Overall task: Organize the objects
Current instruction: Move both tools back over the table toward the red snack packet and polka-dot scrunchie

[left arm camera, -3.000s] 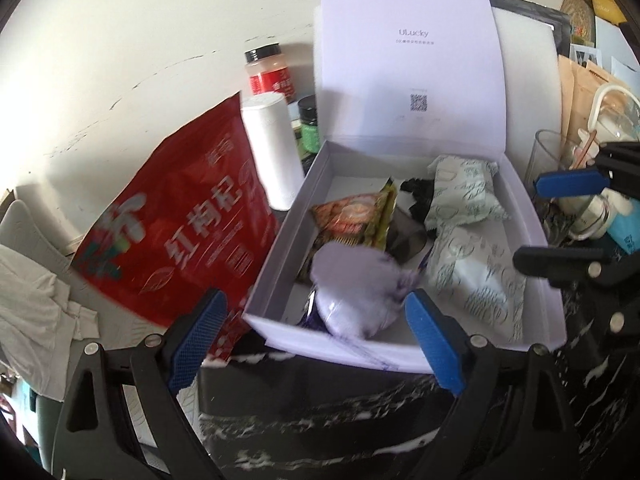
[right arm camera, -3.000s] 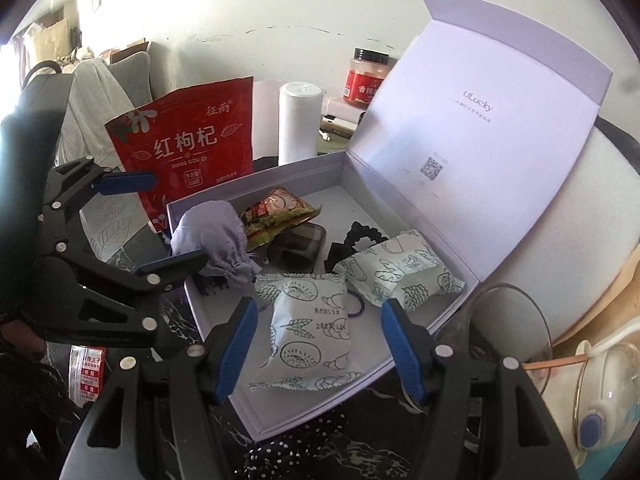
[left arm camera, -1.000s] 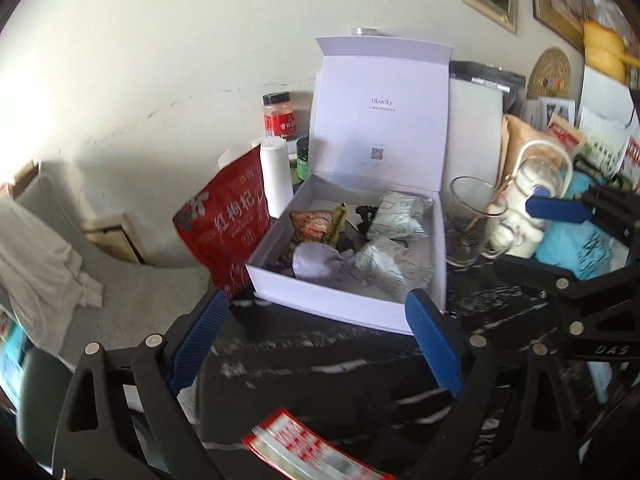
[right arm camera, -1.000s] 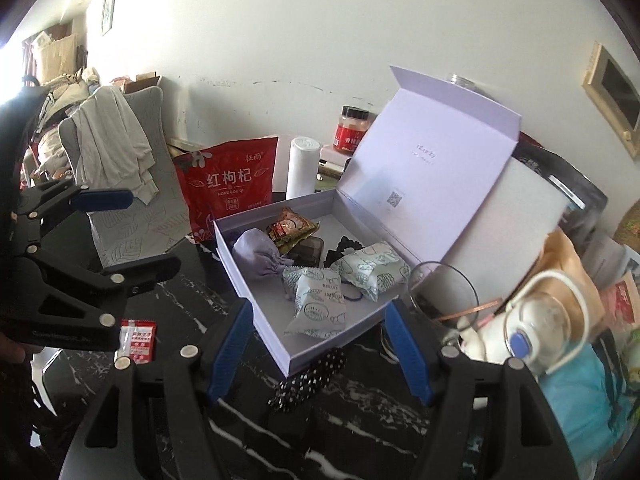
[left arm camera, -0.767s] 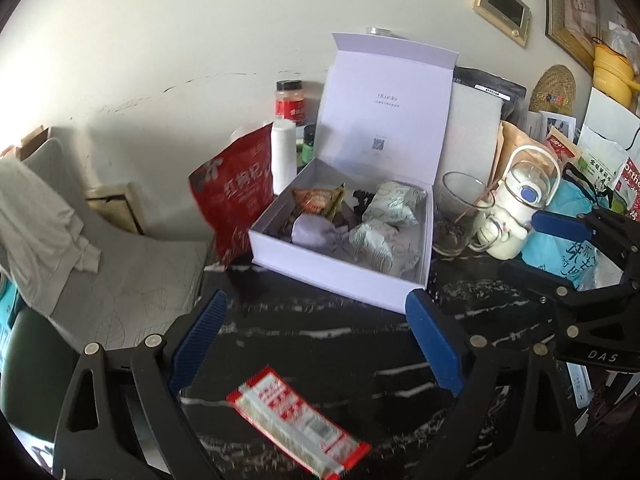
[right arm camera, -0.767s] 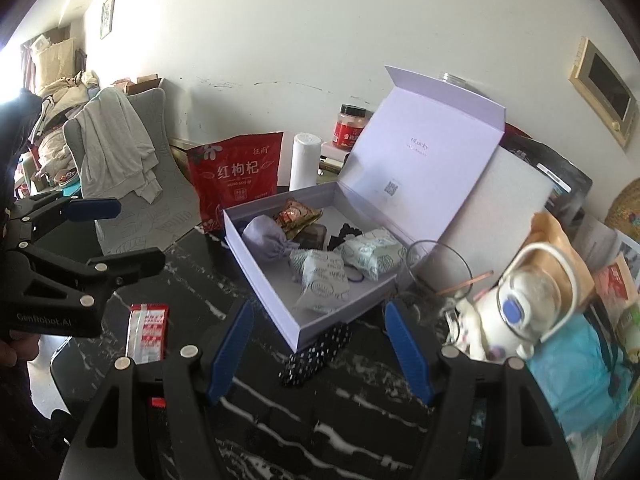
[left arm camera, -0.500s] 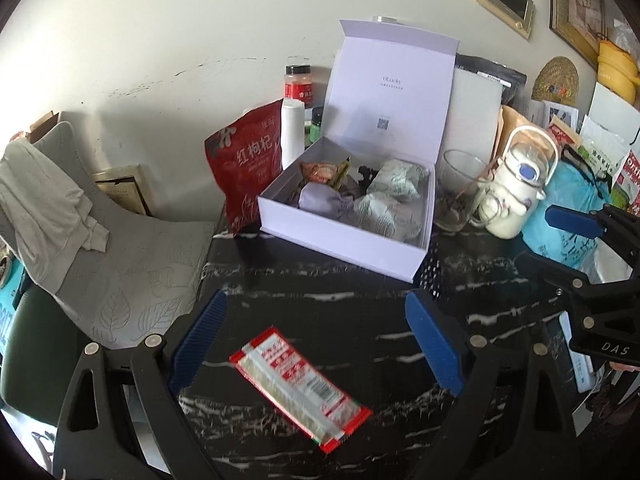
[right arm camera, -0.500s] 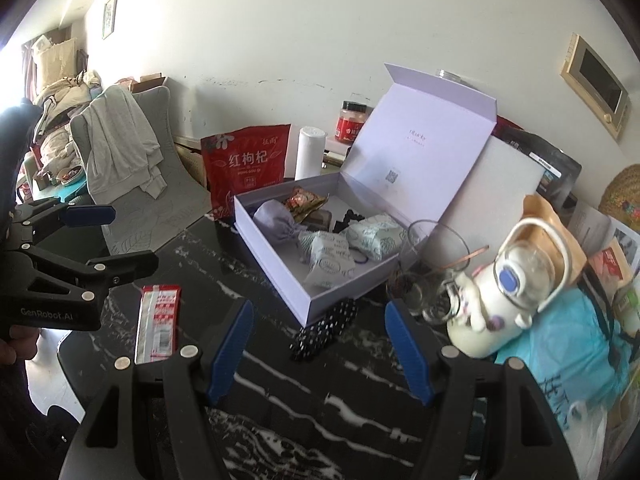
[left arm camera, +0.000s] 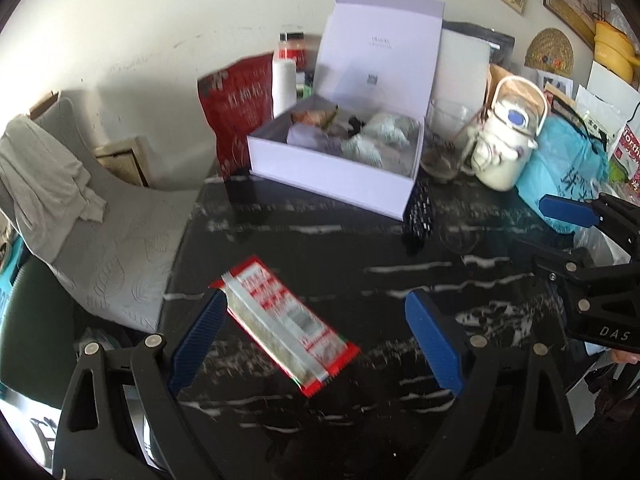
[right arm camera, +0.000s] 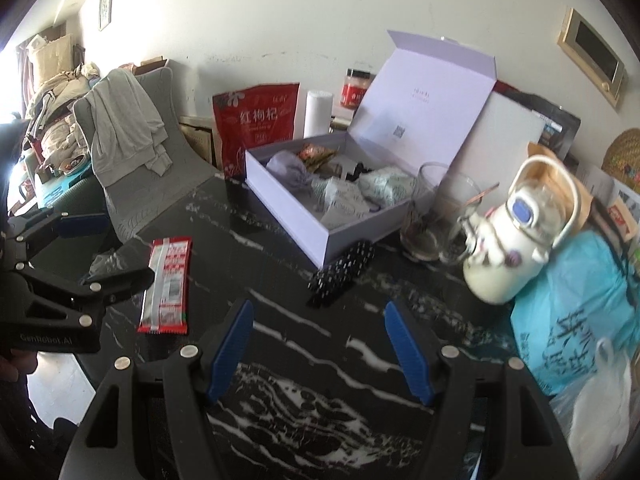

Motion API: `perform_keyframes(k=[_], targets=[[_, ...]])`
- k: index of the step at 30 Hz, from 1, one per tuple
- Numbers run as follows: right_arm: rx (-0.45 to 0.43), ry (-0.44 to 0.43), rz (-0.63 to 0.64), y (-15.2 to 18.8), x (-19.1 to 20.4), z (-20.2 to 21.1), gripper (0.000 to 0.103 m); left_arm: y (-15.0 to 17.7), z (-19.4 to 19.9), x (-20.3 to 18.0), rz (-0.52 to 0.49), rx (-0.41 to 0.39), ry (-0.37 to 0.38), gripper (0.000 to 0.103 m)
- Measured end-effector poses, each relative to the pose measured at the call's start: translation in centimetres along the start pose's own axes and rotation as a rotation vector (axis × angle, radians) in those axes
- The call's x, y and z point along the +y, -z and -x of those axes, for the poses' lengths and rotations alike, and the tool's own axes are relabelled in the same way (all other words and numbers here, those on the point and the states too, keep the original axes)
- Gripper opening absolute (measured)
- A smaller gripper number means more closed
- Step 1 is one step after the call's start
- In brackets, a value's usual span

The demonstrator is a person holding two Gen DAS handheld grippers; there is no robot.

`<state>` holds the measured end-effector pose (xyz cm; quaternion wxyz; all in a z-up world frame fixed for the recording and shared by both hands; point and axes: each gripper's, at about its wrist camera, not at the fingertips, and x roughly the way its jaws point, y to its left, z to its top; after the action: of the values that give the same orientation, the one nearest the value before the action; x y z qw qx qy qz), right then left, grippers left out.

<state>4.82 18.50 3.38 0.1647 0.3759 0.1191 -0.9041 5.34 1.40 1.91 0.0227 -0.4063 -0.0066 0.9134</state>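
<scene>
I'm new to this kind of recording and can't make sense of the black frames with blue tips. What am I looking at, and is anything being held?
No robot here: a person carries a hand-held gripper in each hand, with a camera looking along its two blue-padded fingers. One picture is from the left hand-held gripper, the other from the right hand-held gripper; each also shows the other at its edge. Both are open and empty, above a black marble table. On the table lie a red and white snack packet, a black dotted item, an open lilac box holding small packets, a glass mug and a white kettle.
</scene>
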Motion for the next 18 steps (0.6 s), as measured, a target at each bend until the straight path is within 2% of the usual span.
perform_keyframes(k=[8, 18], targets=[[0.050, -0.008, 0.006, 2.4, 0.5, -1.9, 0.069, 3.0, -2.3, -0.1, 0.009, 0.045, -0.021, 0.090], [0.069, -0.002, 0.044, 3.9, 1.6, -3.9, 0.069, 4.4, -6.4, 0.9, 0.062, 0.107, -0.007, 0.090]])
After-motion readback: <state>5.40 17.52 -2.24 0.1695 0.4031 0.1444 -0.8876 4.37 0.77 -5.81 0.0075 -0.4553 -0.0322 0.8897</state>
